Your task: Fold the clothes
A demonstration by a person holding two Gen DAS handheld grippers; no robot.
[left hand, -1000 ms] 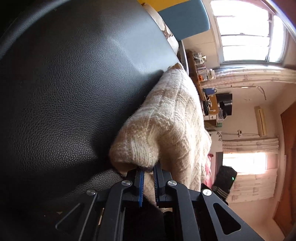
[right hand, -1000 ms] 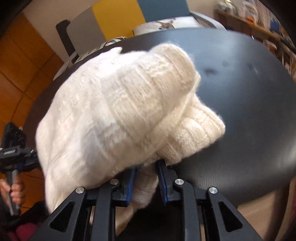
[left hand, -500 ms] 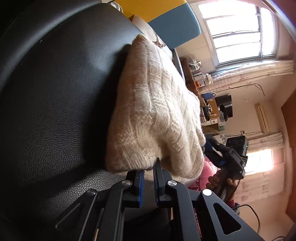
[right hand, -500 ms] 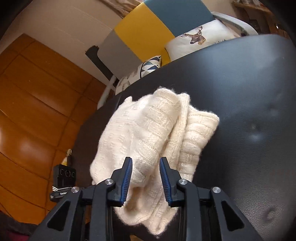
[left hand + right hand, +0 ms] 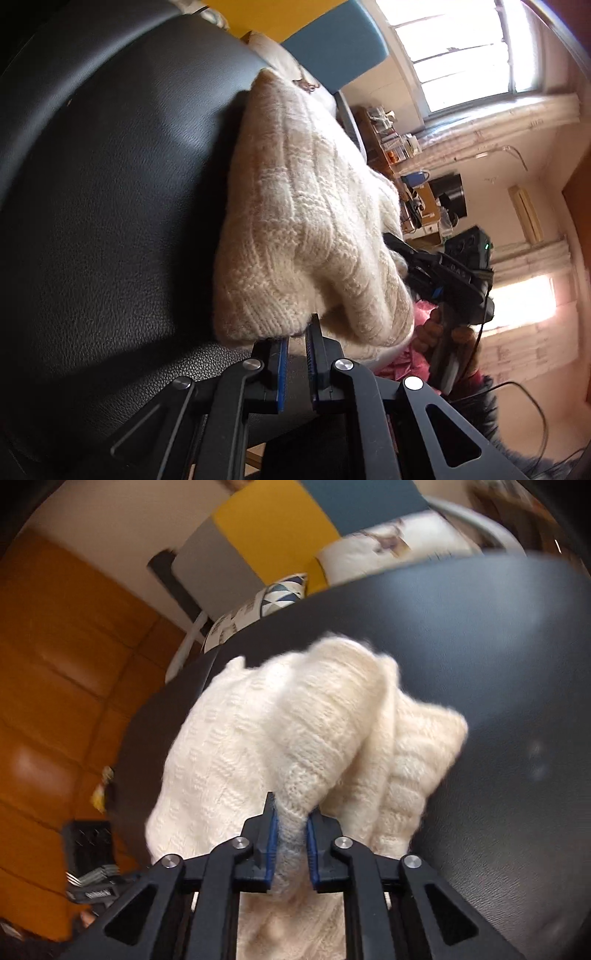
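Writing: white letters run along the body of the right gripper [image 5: 397, 247] where it shows in the left wrist view, too small and skewed to read; a small label on the dark device at the lower left of the right wrist view is blurred past reading.
Garment: a cream cable-knit sweater [image 5: 295, 746], bunched in a thick folded heap on the black leather-textured worktop [image 5: 498, 664].
Right fingers: they have just been closing and now pinch a raised ridge of the sweater's knit between the blue pads [image 5: 272, 834]; the rest of the heap spreads away ahead of them and to both sides, and more knit hangs below the fingers toward the camera.
Left gripper [image 5: 295, 334]: fingers drawn nearly together with only a thin gap; the near edge of the sweater [image 5: 303, 221] lies right at their tips, and whether any knit is caught between the blue pads [image 5: 282, 365] cannot be told.
Sweater from the left: its bulk rises ahead of the left fingers, resting on the worktop [image 5: 110, 184].
Person: a hand [image 5: 436, 332] grips the right gripper's handle beyond the sweater, with pink fabric beside it.
Background: a deer-print cushion [image 5: 391, 546] behind the worktop.
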